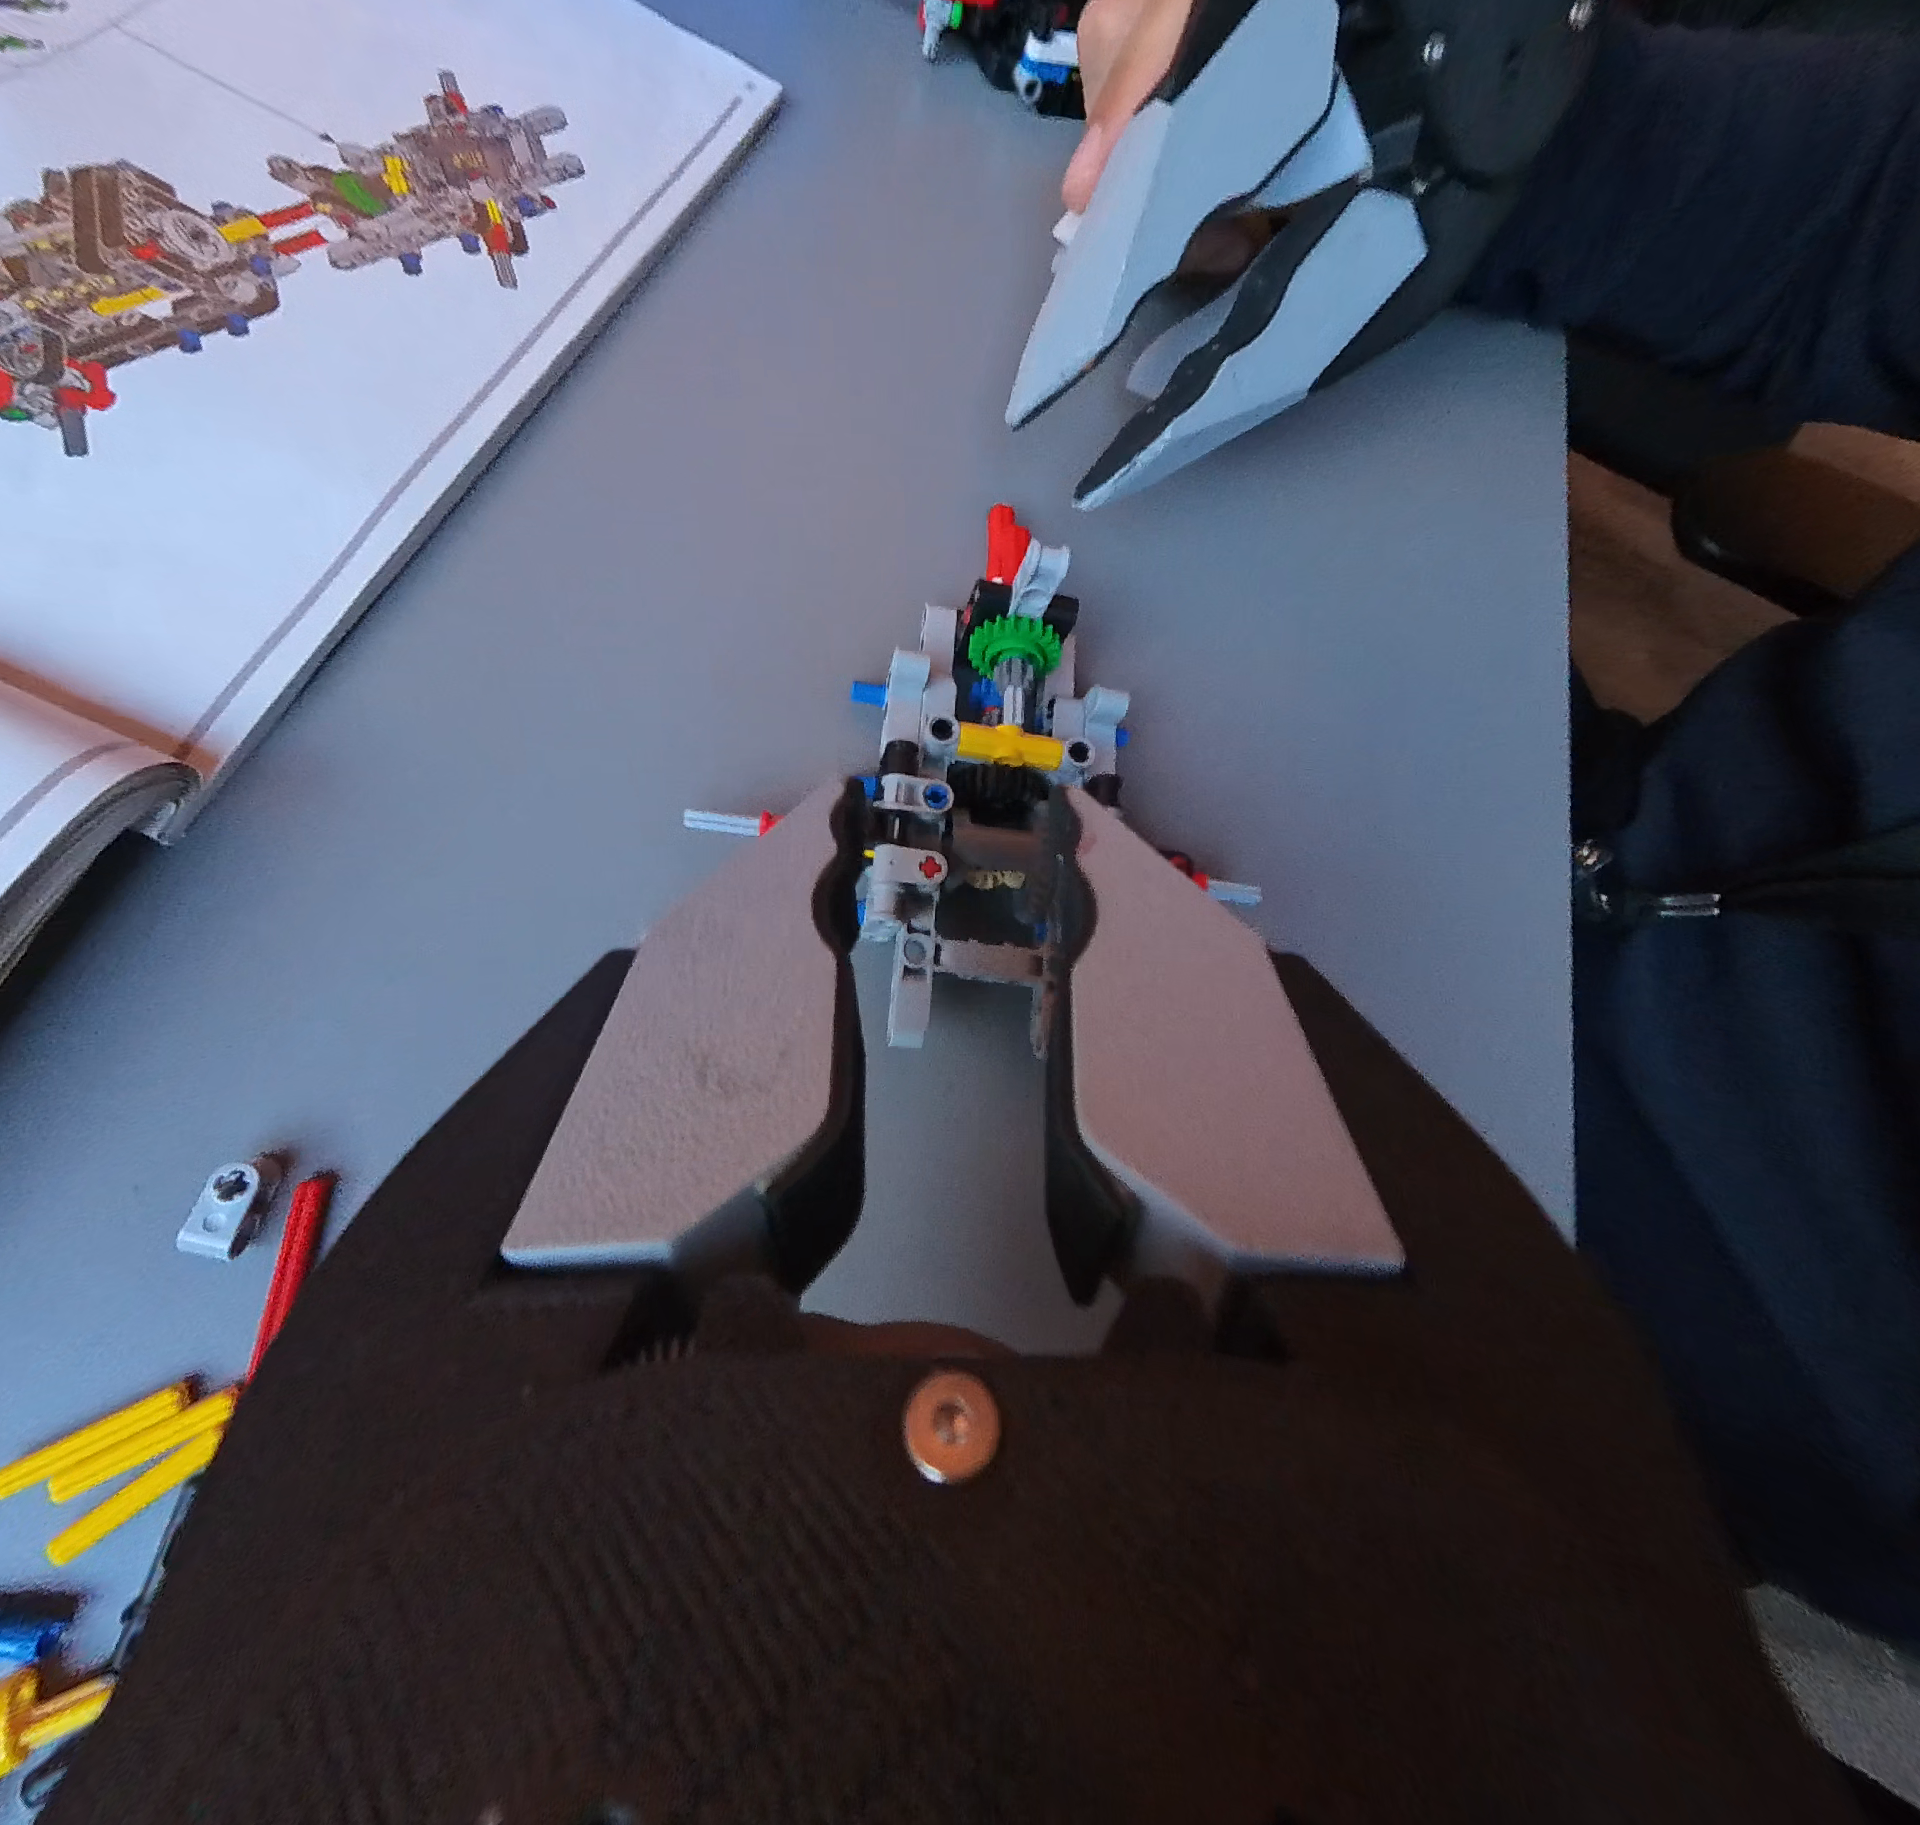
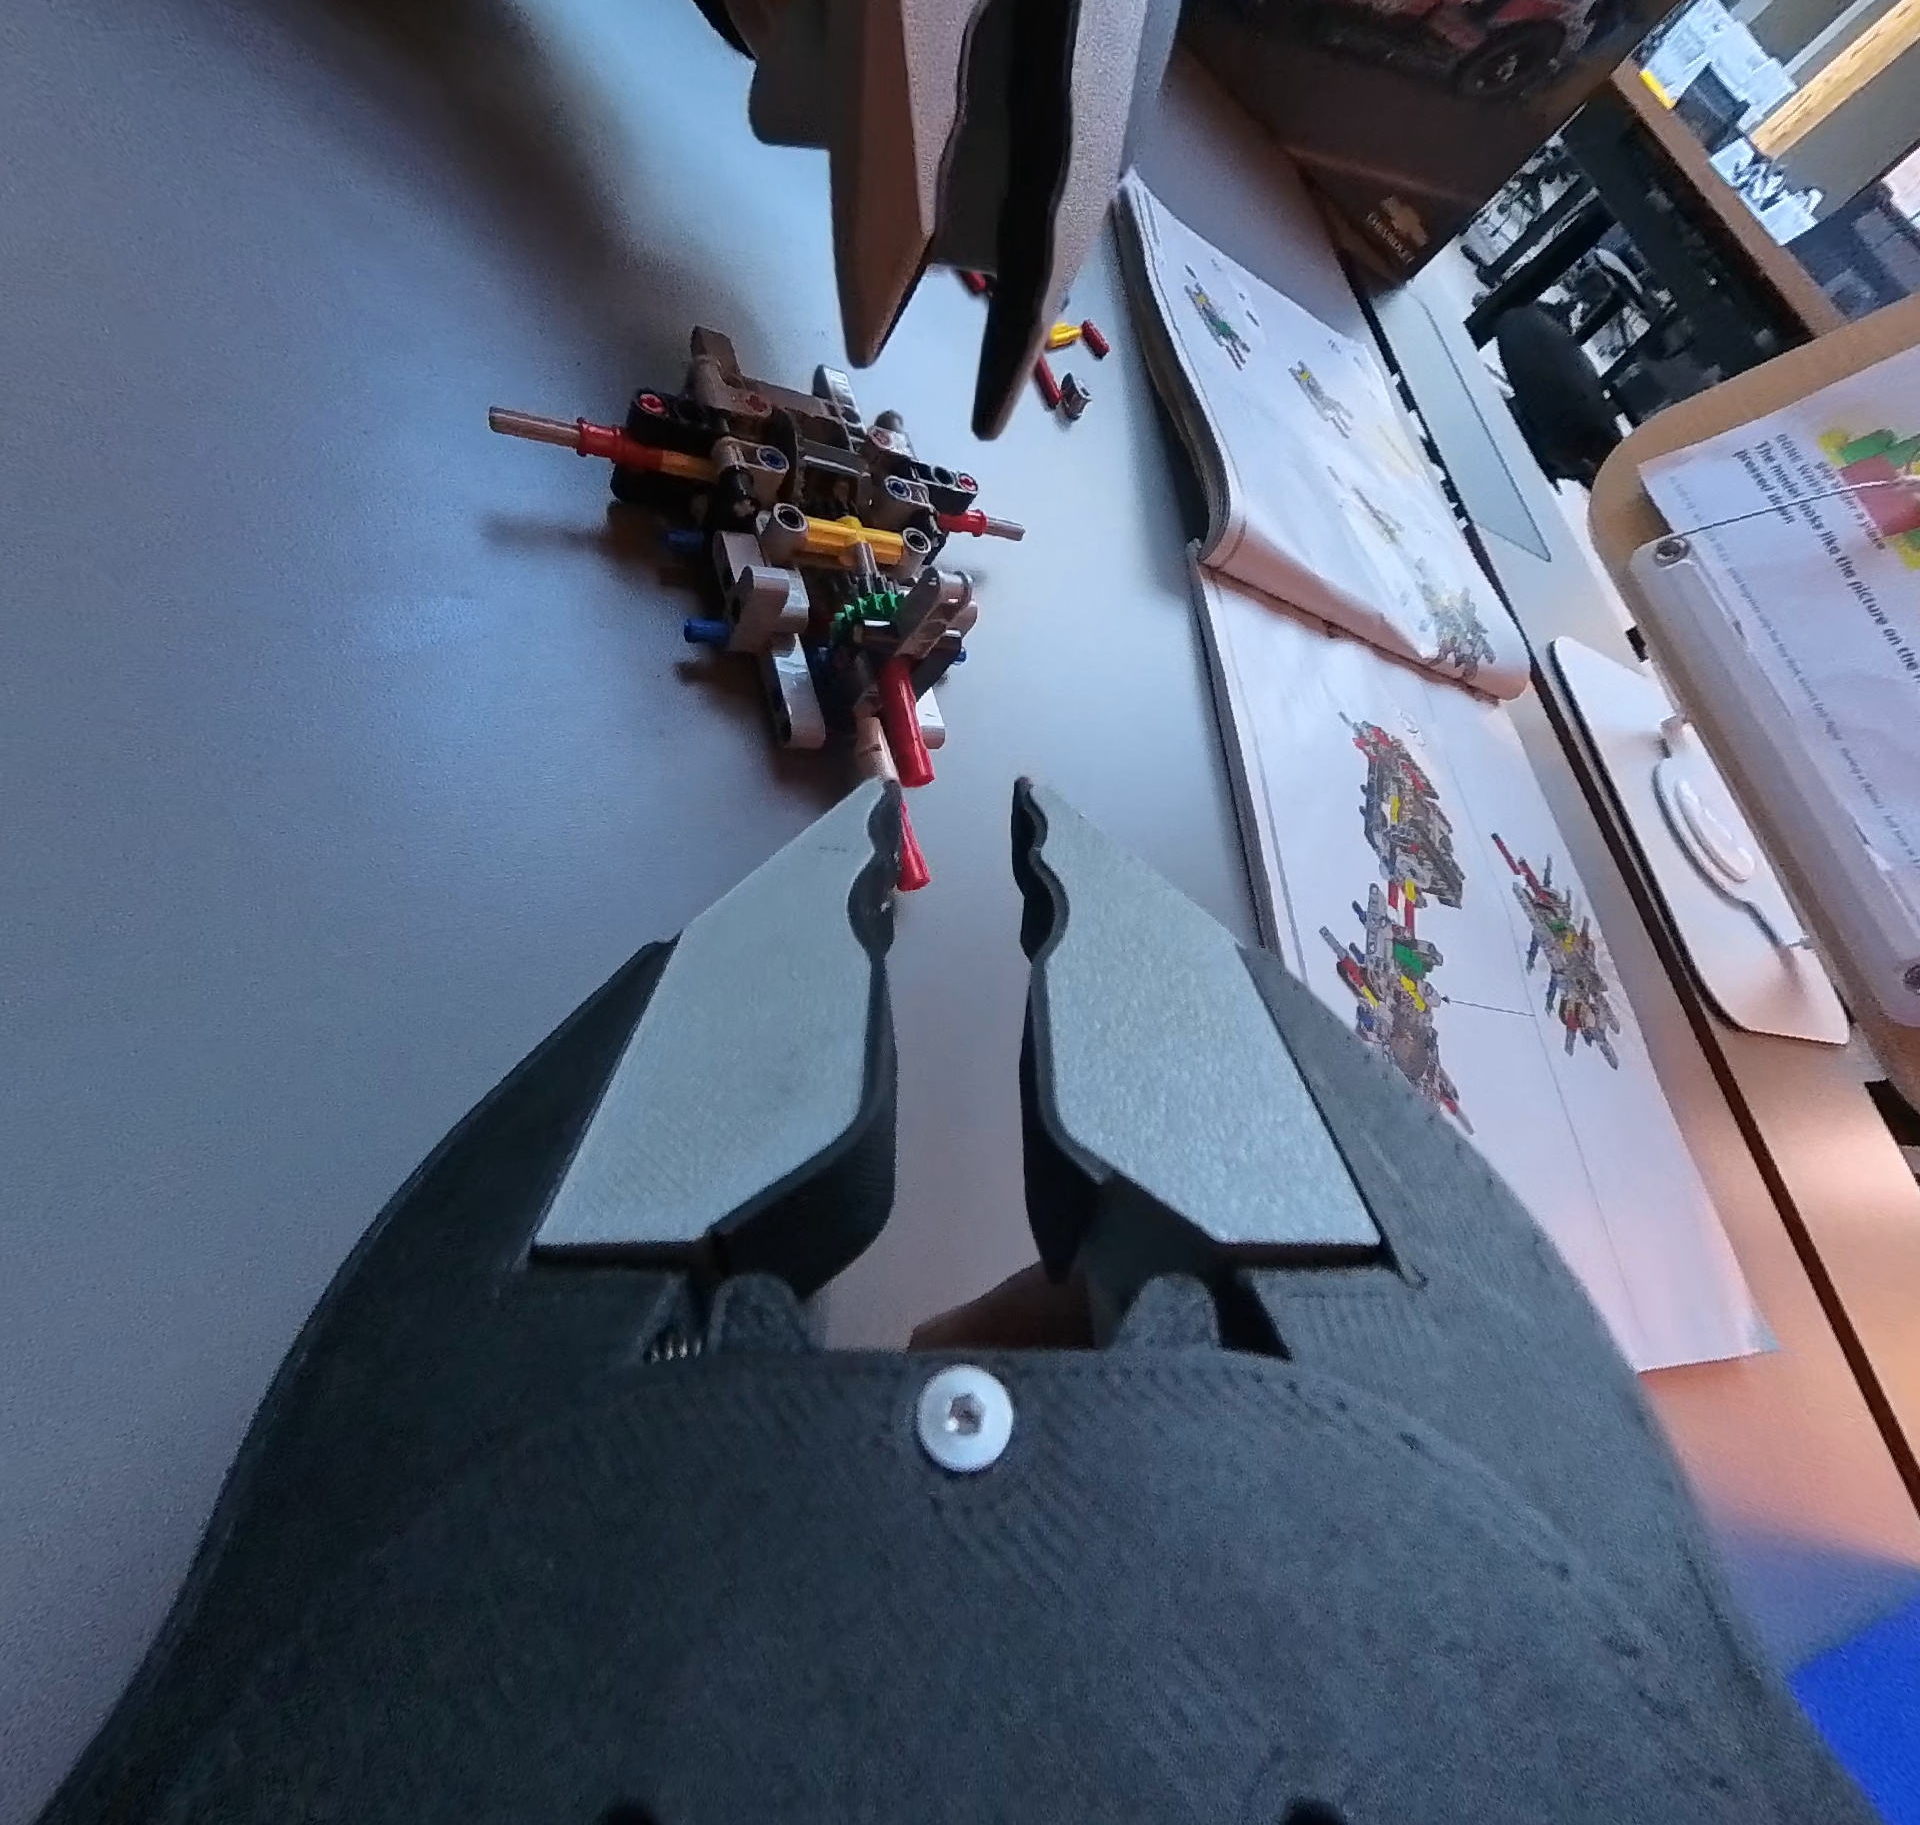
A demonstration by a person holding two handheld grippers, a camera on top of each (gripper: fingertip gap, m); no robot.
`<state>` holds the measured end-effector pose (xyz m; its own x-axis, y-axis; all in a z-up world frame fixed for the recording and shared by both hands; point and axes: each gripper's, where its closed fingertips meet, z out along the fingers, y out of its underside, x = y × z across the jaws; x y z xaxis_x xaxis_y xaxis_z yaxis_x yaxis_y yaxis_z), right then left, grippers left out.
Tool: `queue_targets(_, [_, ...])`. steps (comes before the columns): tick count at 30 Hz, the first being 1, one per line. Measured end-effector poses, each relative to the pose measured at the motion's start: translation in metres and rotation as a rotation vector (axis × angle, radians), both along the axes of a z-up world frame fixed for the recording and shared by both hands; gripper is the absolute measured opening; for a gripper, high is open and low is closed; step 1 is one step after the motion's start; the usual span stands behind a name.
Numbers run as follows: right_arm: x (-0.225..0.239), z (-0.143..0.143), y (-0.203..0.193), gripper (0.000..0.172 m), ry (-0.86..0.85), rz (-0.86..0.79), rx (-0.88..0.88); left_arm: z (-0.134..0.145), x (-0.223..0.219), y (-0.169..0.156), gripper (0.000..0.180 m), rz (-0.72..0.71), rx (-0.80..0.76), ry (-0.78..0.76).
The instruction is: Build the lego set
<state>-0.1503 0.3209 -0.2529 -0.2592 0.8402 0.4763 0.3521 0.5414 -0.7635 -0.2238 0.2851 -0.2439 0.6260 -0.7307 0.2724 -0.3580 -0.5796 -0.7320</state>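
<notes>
On the grey table, the left gripper stands with fingers apart above the brick gearbox model. At two o'clock, the right gripper hangs open, nothing held.

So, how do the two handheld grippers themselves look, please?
Both look alike. The left gripper and the right gripper each have a black ridged plastic body with one silver screw, and two pointed grey fingers with wavy black inner edges. A dark sleeve shows behind the right one.
</notes>
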Motion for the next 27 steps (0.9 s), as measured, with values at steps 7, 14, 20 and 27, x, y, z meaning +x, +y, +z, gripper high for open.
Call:
queue_targets(7, [0.001, -0.001, 0.002, 0.017, -0.016, 0.002, -0.034, -0.005, 0.000, -0.001, 0.032, -0.004, 0.001, 0.024])
queue_targets(14, [0.003, 0.006, 0.004, 0.015, 0.012, 0.001, -0.083, -0.001, -0.009, 0.009, 0.030, 0.060, 0.036, 0.016])
queue_targets(20, [0.006, 0.006, 0.005, 0.012, -0.008, 0.013, -0.153, -0.002, -0.015, 0.011, 0.030, 0.082, 0.038, 0.023])
queue_targets(27, [0.007, 0.006, 0.006, 0.012, -0.022, 0.019, -0.185, -0.001, -0.018, 0.008, 0.030, 0.080, 0.046, 0.028])
